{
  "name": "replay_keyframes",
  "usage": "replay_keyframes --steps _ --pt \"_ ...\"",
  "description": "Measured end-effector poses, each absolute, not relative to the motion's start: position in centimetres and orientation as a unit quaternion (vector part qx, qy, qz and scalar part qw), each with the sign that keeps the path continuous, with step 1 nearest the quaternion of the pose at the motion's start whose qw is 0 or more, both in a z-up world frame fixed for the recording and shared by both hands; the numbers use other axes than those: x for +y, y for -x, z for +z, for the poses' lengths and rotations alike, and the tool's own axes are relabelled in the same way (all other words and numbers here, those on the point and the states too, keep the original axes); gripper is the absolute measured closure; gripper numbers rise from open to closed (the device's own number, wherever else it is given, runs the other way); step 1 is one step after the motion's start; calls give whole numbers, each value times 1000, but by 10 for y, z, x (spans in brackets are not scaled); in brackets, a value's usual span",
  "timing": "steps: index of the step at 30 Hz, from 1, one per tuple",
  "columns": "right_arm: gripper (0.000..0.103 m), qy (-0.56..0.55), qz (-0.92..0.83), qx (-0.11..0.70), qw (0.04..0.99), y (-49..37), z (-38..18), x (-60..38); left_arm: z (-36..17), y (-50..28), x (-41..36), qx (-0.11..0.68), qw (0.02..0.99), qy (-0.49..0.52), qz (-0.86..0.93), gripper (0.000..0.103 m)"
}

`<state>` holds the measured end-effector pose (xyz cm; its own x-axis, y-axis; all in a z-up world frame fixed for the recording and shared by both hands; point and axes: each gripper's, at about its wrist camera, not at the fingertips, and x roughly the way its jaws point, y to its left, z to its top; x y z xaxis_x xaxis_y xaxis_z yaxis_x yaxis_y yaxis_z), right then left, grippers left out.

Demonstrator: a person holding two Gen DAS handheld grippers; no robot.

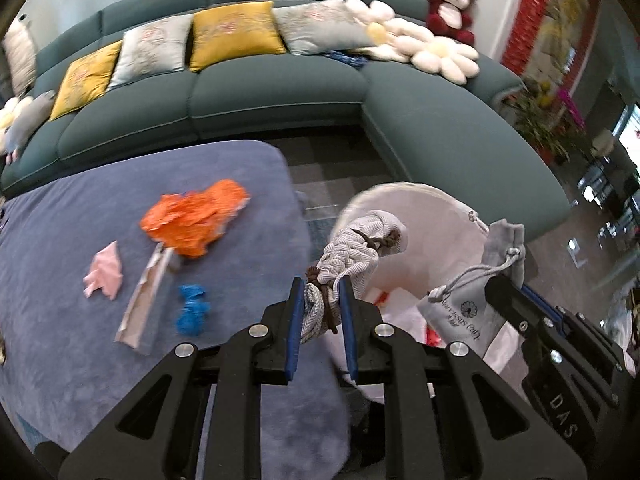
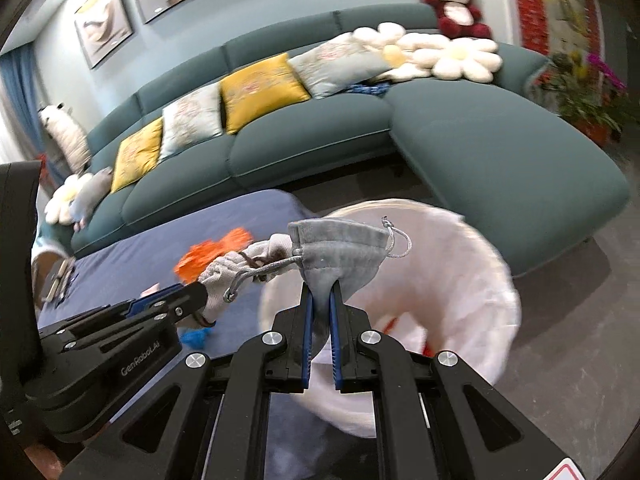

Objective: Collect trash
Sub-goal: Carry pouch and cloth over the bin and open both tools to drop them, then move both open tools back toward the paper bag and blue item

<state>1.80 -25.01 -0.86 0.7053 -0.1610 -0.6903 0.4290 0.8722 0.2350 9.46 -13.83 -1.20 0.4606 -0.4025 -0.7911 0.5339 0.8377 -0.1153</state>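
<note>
My left gripper [image 1: 321,286] is shut on a grey-white herringbone cloth bundle [image 1: 352,244] tied with brown cord, held at the near rim of a round bin with a white liner [image 1: 432,216]. My right gripper [image 2: 321,290] is shut on the lower edge of a grey drawstring pouch [image 2: 340,246], which hangs over the bin [image 2: 472,264]. Each view shows the other gripper beside it: the right gripper [image 1: 506,280] with the pouch [image 1: 468,316], and the left gripper [image 2: 196,290] with the bundle [image 2: 236,264]. White and red scraps lie inside the bin.
On the blue-covered table [image 1: 60,340] lie an orange wrapper [image 1: 192,220], a pink paper scrap [image 1: 104,272], a cardboard strip [image 1: 144,304] and a crumpled blue piece [image 1: 192,310]. A teal sofa [image 1: 280,92] with cushions curves behind the table and bin.
</note>
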Motion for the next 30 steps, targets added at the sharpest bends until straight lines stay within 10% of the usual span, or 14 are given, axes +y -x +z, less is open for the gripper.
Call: replay_keyframes --steps 11,19,30 --pt "95 -209 -204 356 888 -4 -29 -298 -28 -81 -194 452 830 -98 -313 85" --pt "69 -208 -212 351 888 -4 -31 -297 -32 -84 -192 449 837 -103 -294 75" --pt "65 -197 -208 348 893 -7 -23 -288 -30 -90 -171 450 845 -93 -275 70"
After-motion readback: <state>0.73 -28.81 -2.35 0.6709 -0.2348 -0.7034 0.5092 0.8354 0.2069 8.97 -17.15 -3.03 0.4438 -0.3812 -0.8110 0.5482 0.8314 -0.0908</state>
